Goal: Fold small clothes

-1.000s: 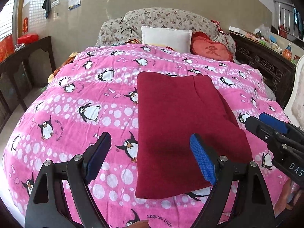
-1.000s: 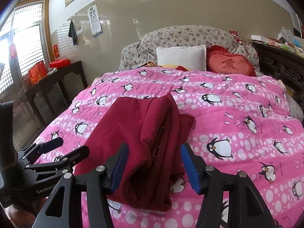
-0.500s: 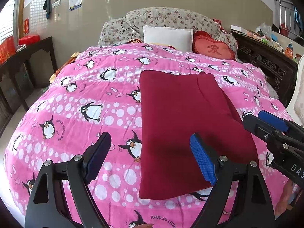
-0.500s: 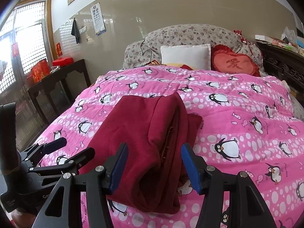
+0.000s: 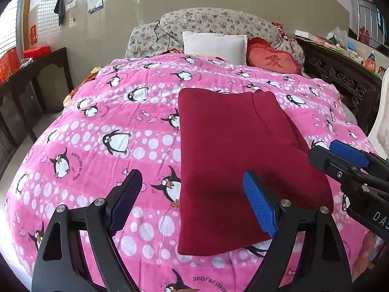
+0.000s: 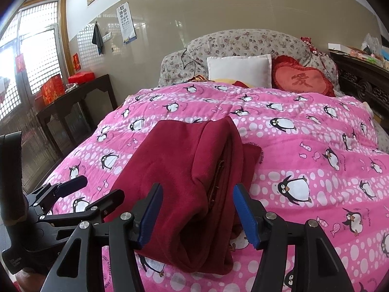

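A dark red garment [image 5: 231, 150] lies folded into a long rectangle on the pink penguin blanket [image 5: 116, 131]. In the right wrist view the garment [image 6: 184, 170] shows its layered folded edge with a zipper. My left gripper [image 5: 192, 202] is open and empty, hovering above the garment's near left edge. My right gripper [image 6: 197, 216] is open and empty, its jaws standing on either side of the garment's near end, above it. Each gripper shows in the other's view: the right one [image 5: 340, 155] and the left one [image 6: 80, 189].
A white pillow [image 5: 214, 46], a red heart cushion [image 5: 274, 60] and a floral headboard cushion [image 5: 218, 22] lie at the bed's far end. A dark side table [image 6: 77, 102] stands on the left. A carved dark wood cabinet [image 5: 340, 77] runs along the right.
Both grippers have drawn back slightly from the garment and stay open. The garment has not moved.
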